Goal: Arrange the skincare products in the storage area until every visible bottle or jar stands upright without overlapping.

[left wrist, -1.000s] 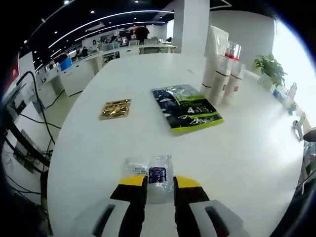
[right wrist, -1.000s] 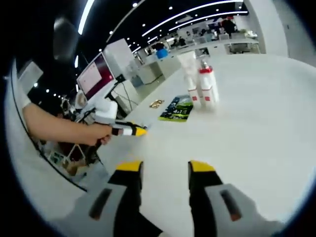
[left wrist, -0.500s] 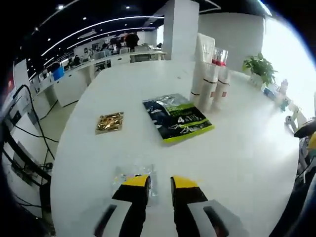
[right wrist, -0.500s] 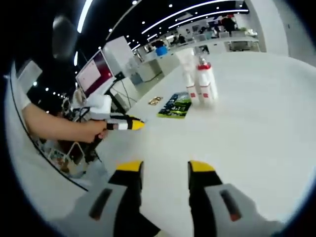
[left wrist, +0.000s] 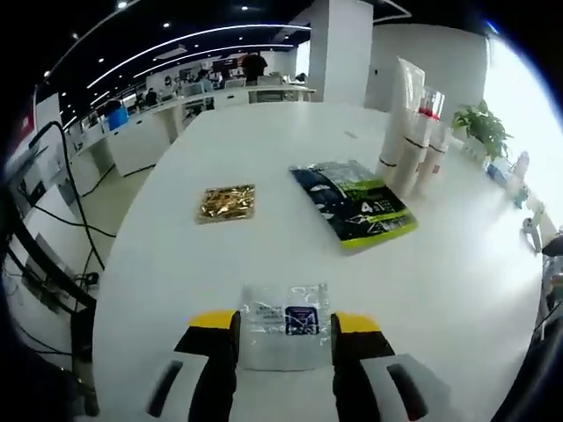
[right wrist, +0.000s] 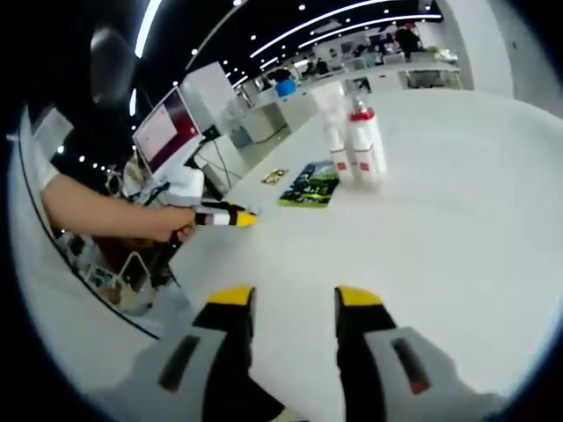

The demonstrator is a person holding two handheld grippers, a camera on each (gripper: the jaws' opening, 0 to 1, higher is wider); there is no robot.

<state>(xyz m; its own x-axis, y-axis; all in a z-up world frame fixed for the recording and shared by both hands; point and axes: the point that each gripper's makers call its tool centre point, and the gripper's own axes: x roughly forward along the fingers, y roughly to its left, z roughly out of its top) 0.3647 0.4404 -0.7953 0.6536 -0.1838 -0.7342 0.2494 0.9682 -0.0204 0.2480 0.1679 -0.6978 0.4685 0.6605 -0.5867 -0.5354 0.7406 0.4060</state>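
White table (left wrist: 264, 158): skincare tubes (left wrist: 412, 141) upright, far beyond green pouch (left wrist: 354, 202). Left gripper (left wrist: 284, 323) jaws now wider than half second ago, clear sachet (left wrist: 286, 321) lying flat between, ungripped. Right gripper (right wrist: 287, 297) open, empty. Arranging barely begun.

Right gripper (right wrist: 294, 303) bottom centre, jaws apart over bare white desk (right wrist: 457, 202). Left gripper (right wrist: 230, 216) mid-left in a hand (right wrist: 171, 224). Bottles (right wrist: 359, 148) and dark packet (right wrist: 307, 185) upper centre.
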